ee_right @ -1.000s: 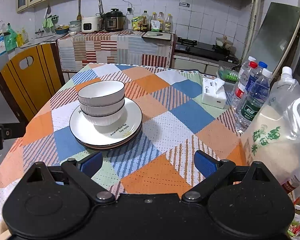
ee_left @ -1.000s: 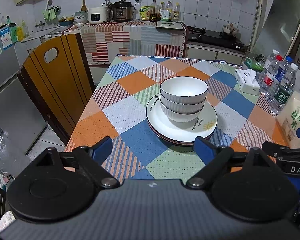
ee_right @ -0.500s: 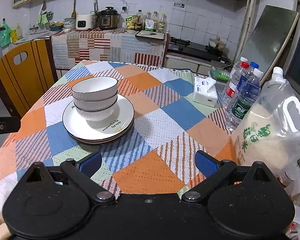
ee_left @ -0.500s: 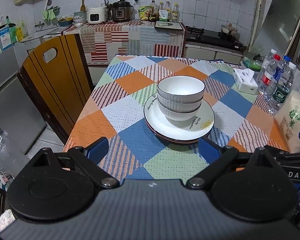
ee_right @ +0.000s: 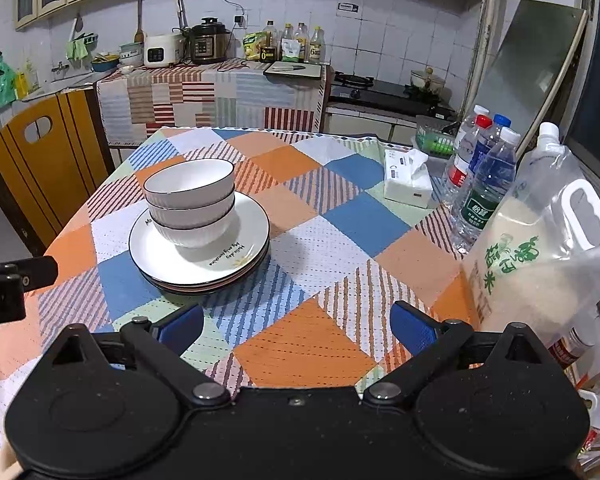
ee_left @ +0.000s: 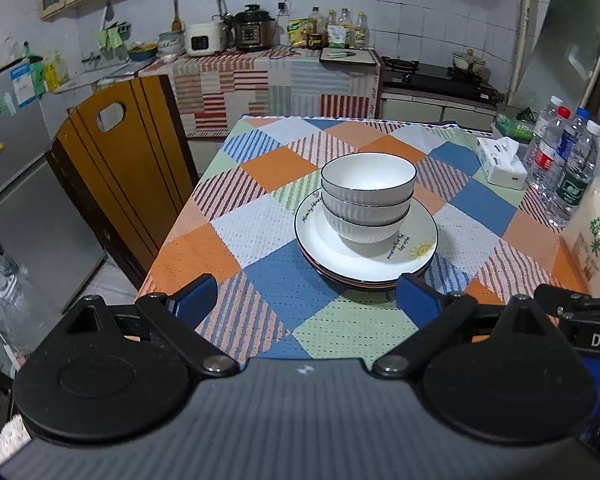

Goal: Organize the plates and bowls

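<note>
Both my grippers have drawn back from the stack; left gripper [ee_left: 304, 294] and right gripper [ee_right: 296, 326] hold jaws wide, empty. Beyond, three nested bowls [ee_left: 367, 196] sit on stacked plates [ee_left: 332, 252], mid-tabletop [ee_right: 300, 344].

My left wrist view sits low at the near edge of the desk [ee_left: 260, 240], looking forward along the left tool [ee_left: 306, 296] toward the kitchen's back wall, with the stack of bowls [ee_left: 367, 196] close ahead and a little right of centre. My right wrist view looks the same way from further right, over the right tool [ee_right: 296, 328], so the stack of bowls [ee_right: 190, 200] falls left of centre and the water bottles [ee_right: 486, 184] come near. Both views share the checkered desk, the bowls, the tissue box [ee_left: 502, 160] and the back counter (each also catches a sliver of the other tool at its edge).
</note>
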